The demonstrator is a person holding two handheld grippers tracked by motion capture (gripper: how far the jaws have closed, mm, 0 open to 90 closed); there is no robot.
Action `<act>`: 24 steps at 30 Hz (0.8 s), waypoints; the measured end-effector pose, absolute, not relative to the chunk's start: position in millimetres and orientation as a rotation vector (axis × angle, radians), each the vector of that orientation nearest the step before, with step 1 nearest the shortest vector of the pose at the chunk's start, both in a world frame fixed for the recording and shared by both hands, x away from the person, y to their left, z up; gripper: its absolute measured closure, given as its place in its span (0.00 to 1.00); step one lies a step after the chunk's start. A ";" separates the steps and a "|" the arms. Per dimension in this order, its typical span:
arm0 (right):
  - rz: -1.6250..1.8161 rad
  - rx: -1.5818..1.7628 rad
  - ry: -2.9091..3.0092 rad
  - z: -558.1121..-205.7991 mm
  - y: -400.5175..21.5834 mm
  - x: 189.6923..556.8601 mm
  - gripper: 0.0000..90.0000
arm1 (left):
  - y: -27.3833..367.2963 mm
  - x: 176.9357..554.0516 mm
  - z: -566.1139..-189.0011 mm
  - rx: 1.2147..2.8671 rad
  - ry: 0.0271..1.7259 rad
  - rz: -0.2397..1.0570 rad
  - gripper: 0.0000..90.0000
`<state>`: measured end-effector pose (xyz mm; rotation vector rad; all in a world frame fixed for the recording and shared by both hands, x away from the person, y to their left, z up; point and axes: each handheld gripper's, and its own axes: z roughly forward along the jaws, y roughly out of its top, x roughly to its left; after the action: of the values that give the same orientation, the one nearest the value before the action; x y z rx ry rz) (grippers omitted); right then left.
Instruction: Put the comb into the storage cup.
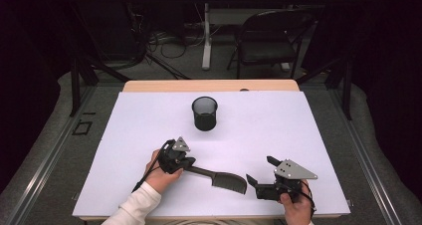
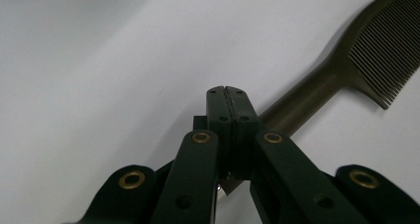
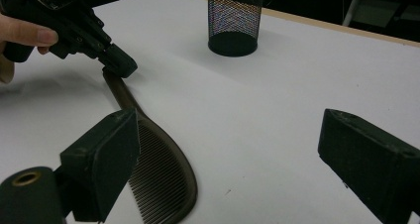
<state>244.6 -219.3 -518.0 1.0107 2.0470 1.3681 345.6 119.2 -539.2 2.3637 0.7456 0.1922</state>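
Lying flat on the sheet point(image 1: 149, 115) short of the cup point(image 1: 204, 113), the comb point(image 1: 226, 179) is clamped at its handle end by the left gripper point(image 1: 189, 161), teeth end pointing toward the wide-open right gripper point(image 1: 259, 171).

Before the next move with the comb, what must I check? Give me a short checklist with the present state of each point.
1. Left claw shut: ok, jaws together at the handle end.
2. Handle truly pinched between the pads: cannot tell.
3. Comb flat on the sheet: ok.
4. Right claw open: ok, nothing between its jaws.
5. Cup upright: ok.
6. Path from comb to cup free: ok.
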 end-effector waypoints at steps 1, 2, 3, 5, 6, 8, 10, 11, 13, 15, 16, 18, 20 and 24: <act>1.368 1.010 2.047 -518.0 -219.3 244.6 0.10 | 119.8 344.6 -539.6 2.371 0.740 0.189 1.00; 1.368 1.010 2.047 -518.0 -219.3 244.6 0.10 | 119.8 344.6 -539.6 2.371 0.740 0.189 1.00; 1.368 1.011 2.048 -518.1 -219.3 244.6 0.10 | 119.9 343.2 -540.0 2.377 0.738 0.183 1.00; 1.367 1.011 2.047 -518.1 -219.4 244.6 0.10 | 120.1 342.6 -540.2 2.381 0.735 0.180 1.00; 1.368 1.011 2.047 -518.0 -219.5 244.6 0.10 | 120.2 341.9 -540.3 2.384 0.734 0.178 1.00; 1.368 1.012 2.047 -518.0 -219.5 244.5 0.10 | 120.4 340.5 -540.9 2.387 0.732 0.174 1.00; 1.366 1.011 2.048 -518.1 -219.7 244.5 0.10 | 120.5 338.6 -541.7 2.399 0.728 0.168 1.00; 1.366 1.011 2.049 -518.1 -219.7 244.5 0.10 | 120.5 338.6 -541.7 2.399 0.728 0.168 1.00; 1.366 1.011 2.048 -518.1 -219.7 244.5 0.10 | 120.0 337.0 -542.3 2.411 0.719 0.159 1.00; 1.366 1.011 2.049 -518.1 -219.8 244.6 0.10 | 119.7 336.5 -542.3 2.413 0.716 0.163 1.00; 1.363 1.013 2.049 -517.9 -220.0 244.3 0.10 | 119.4 335.8 -542.3 2.411 0.718 0.164 1.00; 1.364 1.013 2.049 -517.9 -220.0 244.3 0.10 | 119.4 334.7 -541.9 2.416 0.712 0.152 1.00; 1.365 1.012 2.046 -517.9 -220.0 244.2 0.10 | 119.1 333.3 -542.3 2.418 0.711 0.156 1.00; 1.367 1.012 2.047 -518.0 -220.4 244.4 0.10 | 118.6 331.0 -543.4 2.430 0.712 0.146 1.00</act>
<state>244.4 -220.4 -518.0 1.0116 2.0468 1.3671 331.0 118.6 -543.4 2.4301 0.7120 0.1465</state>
